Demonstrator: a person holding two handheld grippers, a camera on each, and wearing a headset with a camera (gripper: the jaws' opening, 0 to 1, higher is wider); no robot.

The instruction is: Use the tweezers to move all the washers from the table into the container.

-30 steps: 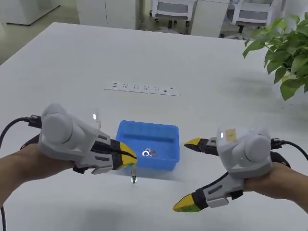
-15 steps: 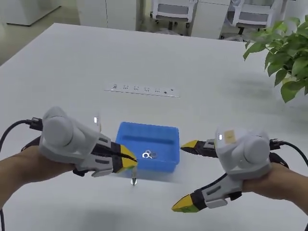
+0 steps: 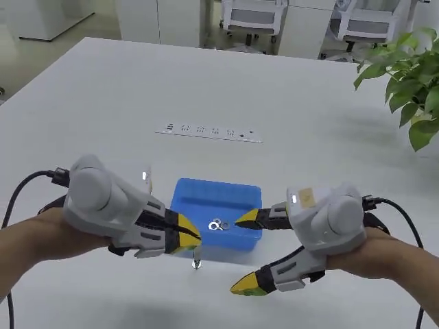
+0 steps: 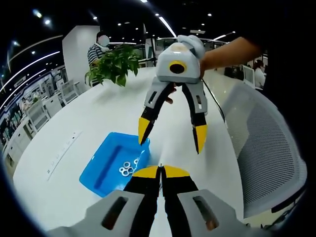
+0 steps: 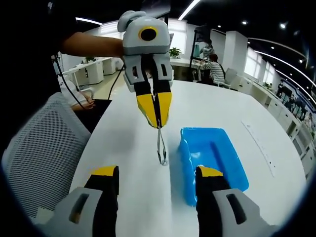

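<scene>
Inside rectangular plastic container [image 3: 206,197], shiny washers [image 3: 218,225]

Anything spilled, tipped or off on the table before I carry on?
Nothing stands out. The blue container sits flat with the washers clustered inside. The left claw is shut on the tweezers, tips down beside the container; the right claw is open.

one container [image 3: 199,195], one tweezers [image 5: 161,145], several washers [image 4: 127,169]

Washers [image 3: 218,225] look shiny metal, the container [image 3: 199,199] probably smooth plastic, the table [image 3: 137,89] matt.
</scene>
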